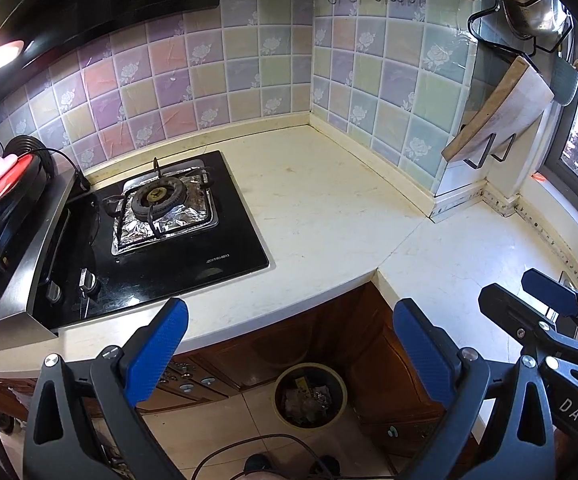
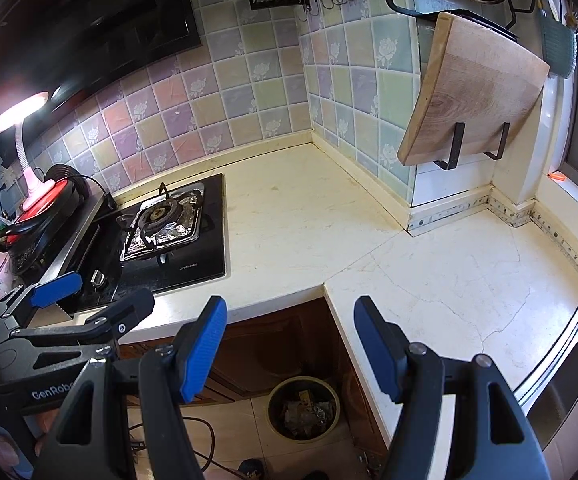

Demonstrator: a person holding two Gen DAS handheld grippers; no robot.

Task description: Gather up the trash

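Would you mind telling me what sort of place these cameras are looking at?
A home kitchen, most likely: a gas hob set into a pale countertop, tiled walls, and a chopping board racked near a sink.

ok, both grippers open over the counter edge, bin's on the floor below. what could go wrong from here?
1. The counter shows no loose trash, so a grasp here may close on nothing.
2. The bin already holds crumpled scraps and sits tucked in the cabinet corner; a drop from counter height could miss it.
3. A cable loops across the floor beside the bin and could snag.
4. The left gripper and right gripper hang close together and could collide.
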